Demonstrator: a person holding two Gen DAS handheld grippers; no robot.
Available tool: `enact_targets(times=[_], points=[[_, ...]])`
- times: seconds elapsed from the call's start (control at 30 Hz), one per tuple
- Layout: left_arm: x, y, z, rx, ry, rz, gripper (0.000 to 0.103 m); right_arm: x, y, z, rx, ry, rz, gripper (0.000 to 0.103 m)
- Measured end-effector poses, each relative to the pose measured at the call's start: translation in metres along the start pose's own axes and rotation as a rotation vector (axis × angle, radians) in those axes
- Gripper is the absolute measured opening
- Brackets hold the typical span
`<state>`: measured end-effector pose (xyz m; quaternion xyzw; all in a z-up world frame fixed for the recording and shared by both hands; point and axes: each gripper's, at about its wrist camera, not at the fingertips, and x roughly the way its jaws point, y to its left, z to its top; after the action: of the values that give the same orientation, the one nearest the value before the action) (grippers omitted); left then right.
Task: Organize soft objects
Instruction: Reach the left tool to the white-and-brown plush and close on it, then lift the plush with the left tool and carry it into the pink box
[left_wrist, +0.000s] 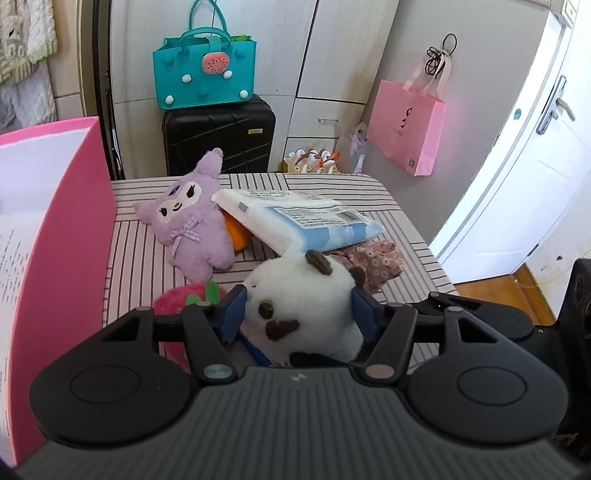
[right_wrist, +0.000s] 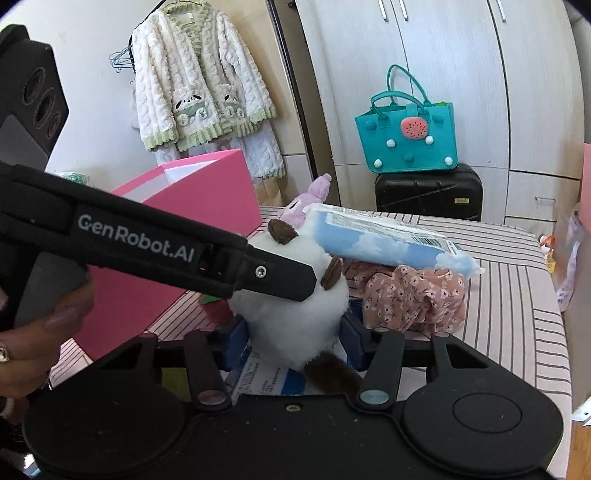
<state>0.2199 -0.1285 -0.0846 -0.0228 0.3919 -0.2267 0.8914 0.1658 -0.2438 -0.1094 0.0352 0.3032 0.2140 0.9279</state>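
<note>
**Between the blue pads: a white plush toy over a striped counter**

Between the pads of the left hand-held gripper (left_wrist: 297, 314) a white plush toy (left_wrist: 306, 295) with brown ears is clamped, squeezed from both sides and held above the striped counter (left_wrist: 406, 236). The same toy is seen between the pads of the right hand-held gripper (right_wrist: 295, 336). It cannot be told whether those pads are pressing on it or only standing beside it. In the right wrist view, one black finger (right_wrist: 277, 273) of the left tool is laid across the toy from the left.

Just ahead of the left hand-held gripper, a floral cloth (left_wrist: 376, 264) is bunched on the counter. A blue-and-white packet (left_wrist: 295, 221) is propped at a tilt behind it, with something orange (left_wrist: 238, 232) partly hidden beneath. Ahead and to the left, a purple plush (left_wrist: 188, 229) is lying face up. A pink-red plush (left_wrist: 173, 299) is seen just left of the left pad. A tall pink box (left_wrist: 66, 221) is standing at the far left.
</note>
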Motion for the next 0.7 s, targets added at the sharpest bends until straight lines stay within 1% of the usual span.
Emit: enact_targets(times=[0.1, 0.23, 0.43, 0.5, 0.6, 0.7], points=[[-0.008, 0.0, -0.002, -0.014, -0.006, -0.014, 0.06, -0.006, 0.006, 0.001, -0.009, -0.002, -0.012, 0.059], [-0.023, -0.003, -0.001, 0.0, -0.014, -0.03, 0.06, -0.017, 0.015, 0.005, -0.021, -0.006, -0.03, 0.059], [-0.048, -0.002, 0.003, 0.0, 0.01, -0.094, 0.06, -0.038, 0.029, 0.014, -0.039, -0.001, -0.044, 0.059], [-0.055, -0.003, 0.003, 0.009, 0.024, -0.105, 0.06, -0.045, 0.032, 0.018, -0.022, 0.024, -0.036, 0.059], [-0.061, -0.006, 0.002, 0.018, 0.078, -0.116, 0.059, -0.049, 0.034, 0.026, 0.032, 0.107, -0.022, 0.059], [-0.07, -0.008, 0.001, 0.031, 0.097, -0.112, 0.059, -0.054, 0.038, 0.03, 0.039, 0.135, 0.001, 0.059]])
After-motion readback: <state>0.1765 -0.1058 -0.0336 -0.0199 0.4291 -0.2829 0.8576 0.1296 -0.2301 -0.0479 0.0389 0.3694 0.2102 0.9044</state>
